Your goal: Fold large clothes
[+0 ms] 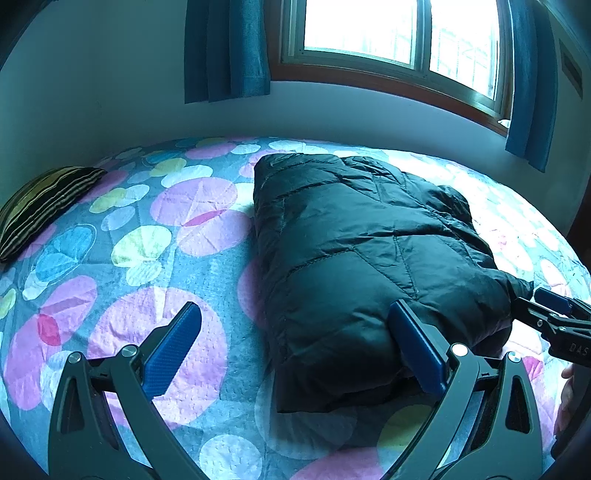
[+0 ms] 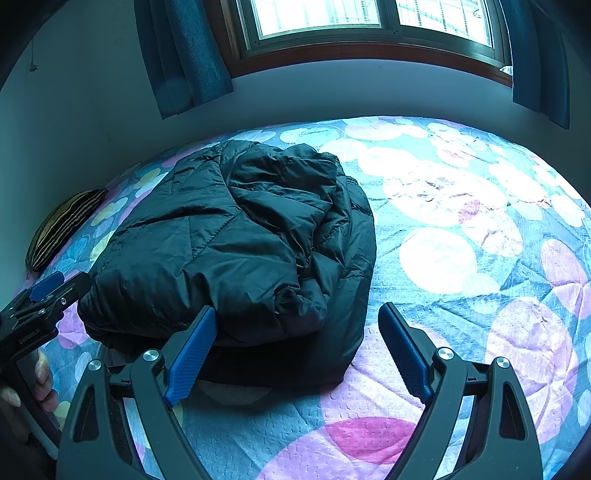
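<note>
Daylight from a window [image 1: 399, 33] with blue curtains [image 1: 229, 48] falls on a bed cover [image 1: 147, 236] printed with pink, blue and yellow circles, and both grippers hang above this cover. On the left gripper [image 1: 295, 347] the two blue pads stand wide apart and nothing is between them; its right pad [image 1: 415, 343] is in front of the near edge of the jacket, but I cannot tell if it touches the fabric. On the right gripper [image 2: 297, 347] the pads are also wide apart and hold nothing; its left pad [image 2: 192, 354] is just at the near edge of the jacket. Between the two grippers lies a black quilted jacket [image 2: 229, 240], folded into a thick bundle on the cover, with a crumpled part on top. Farther away, near the wall, a striped cushion [image 1: 40, 203] rests on the cover. At the side of the right wrist view, a hand [image 2: 40, 384] grasps the handle of the left gripper.
</note>
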Available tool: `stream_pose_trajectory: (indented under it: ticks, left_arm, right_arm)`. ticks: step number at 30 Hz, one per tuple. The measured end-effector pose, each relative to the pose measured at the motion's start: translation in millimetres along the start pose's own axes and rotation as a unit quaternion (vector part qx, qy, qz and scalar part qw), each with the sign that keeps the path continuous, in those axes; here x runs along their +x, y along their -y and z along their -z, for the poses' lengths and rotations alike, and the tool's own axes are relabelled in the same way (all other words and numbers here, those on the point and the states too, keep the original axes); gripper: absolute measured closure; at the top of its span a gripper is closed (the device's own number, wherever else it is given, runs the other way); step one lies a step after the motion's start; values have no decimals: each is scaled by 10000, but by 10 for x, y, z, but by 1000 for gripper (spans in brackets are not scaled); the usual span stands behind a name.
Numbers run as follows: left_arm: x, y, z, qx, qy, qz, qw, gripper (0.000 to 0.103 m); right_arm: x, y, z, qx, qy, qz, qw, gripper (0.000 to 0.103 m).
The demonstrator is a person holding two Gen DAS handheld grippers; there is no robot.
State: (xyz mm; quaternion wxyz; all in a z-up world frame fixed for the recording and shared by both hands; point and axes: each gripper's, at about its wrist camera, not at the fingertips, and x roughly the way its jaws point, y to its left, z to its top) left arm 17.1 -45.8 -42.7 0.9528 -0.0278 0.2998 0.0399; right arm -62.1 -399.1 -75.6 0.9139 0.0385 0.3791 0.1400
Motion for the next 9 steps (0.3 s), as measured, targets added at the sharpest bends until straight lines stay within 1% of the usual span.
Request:
stream_pose_trajectory:
  ticks: [2,6,7,9]
  left_arm:
    - [1,-42,-15,-76,-10,43,10000,2]
    - [72,-204,-56,-232,-122,-72,9996,2]
    - [104,-267,-70,-269,-165,-121,9994,2]
    - [197,-477,-98,-425,-272,-340,9981,2]
  right_arm:
    - [2,13,-4,34,-26,-40,10000,16]
    - [-34,62,-22,158,-42,-123,9998,16]
    - [-52,95,-33,191,-29,-134,9997,16]
    - [-94,172,-41,219,4,-106,9997,16]
